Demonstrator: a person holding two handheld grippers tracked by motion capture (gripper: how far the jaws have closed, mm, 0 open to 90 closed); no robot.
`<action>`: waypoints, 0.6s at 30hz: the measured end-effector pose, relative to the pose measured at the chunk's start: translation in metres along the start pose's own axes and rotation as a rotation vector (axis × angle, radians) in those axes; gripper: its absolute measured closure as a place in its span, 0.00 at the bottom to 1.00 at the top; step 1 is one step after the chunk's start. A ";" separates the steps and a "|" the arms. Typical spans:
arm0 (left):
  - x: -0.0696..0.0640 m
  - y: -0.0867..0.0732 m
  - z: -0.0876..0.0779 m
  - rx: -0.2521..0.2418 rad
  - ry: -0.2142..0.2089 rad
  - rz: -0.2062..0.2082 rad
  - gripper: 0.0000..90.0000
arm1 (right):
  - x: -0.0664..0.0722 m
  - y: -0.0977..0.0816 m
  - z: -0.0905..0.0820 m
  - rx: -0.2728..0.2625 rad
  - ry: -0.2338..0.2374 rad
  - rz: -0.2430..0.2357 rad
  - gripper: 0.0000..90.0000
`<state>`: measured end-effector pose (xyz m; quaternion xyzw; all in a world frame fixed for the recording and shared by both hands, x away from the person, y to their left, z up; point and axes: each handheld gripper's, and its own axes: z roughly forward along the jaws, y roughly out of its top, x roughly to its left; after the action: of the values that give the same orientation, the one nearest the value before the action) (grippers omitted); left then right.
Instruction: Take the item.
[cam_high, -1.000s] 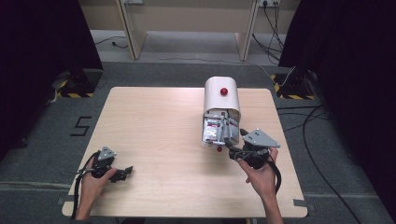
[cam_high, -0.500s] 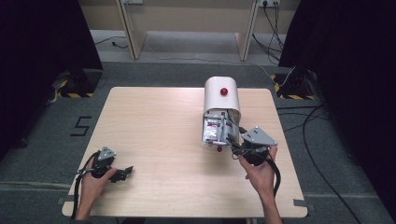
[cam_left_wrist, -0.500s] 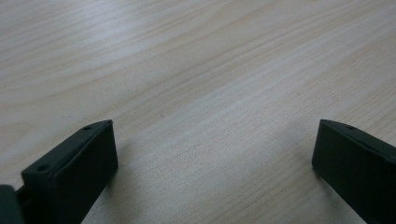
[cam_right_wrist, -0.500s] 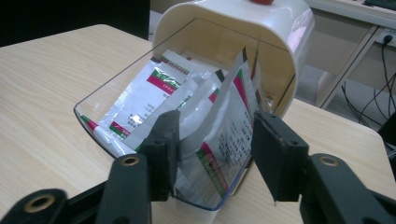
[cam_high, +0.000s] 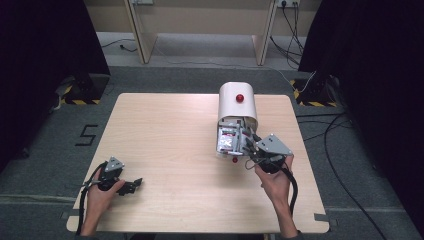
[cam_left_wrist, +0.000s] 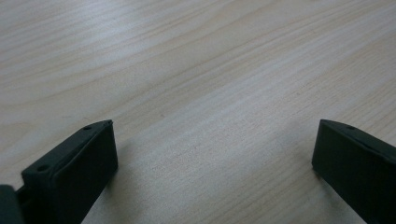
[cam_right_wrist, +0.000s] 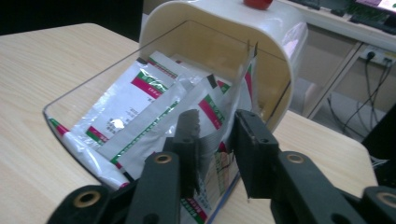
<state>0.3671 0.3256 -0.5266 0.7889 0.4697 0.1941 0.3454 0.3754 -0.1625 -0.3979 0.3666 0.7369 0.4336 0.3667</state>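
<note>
Grey carpet surrounded the pale wooden surface (cam_high: 170, 135), with dark curtains at both sides. Toward its far right stood a cream dispenser (cam_high: 236, 102) with a red knob (cam_high: 240, 98) on top and a clear tray (cam_right_wrist: 74, 100) at its front, holding several silver sachets (cam_right_wrist: 126, 105) printed in red and green. At the tray's near right corner, the right gripper (cam_high: 254, 146) had just been closing its jaws around 1 sachet (cam_right_wrist: 210, 121) that stood tilted at the tray's edge; whether the pads already pressed it could not be told. Well apart, near the surface's front left, the left gripper (cam_high: 131, 185) rested low with its jaws wide apart over bare wood.
</note>
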 end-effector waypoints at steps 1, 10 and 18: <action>0.000 0.000 0.000 0.000 0.000 0.000 0.00 | -0.001 0.000 0.000 -0.004 -0.005 -0.003 0.86; 0.000 0.000 0.000 0.000 0.000 0.000 0.00 | -0.007 0.002 -0.016 -0.051 -0.008 0.003 0.96; 0.000 0.000 0.000 -0.001 0.000 0.000 0.00 | -0.008 0.005 -0.029 -0.089 0.023 0.011 0.97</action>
<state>0.3670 0.3256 -0.5266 0.7887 0.4698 0.1942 0.3458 0.3553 -0.1784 -0.3814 0.3491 0.7191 0.4720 0.3718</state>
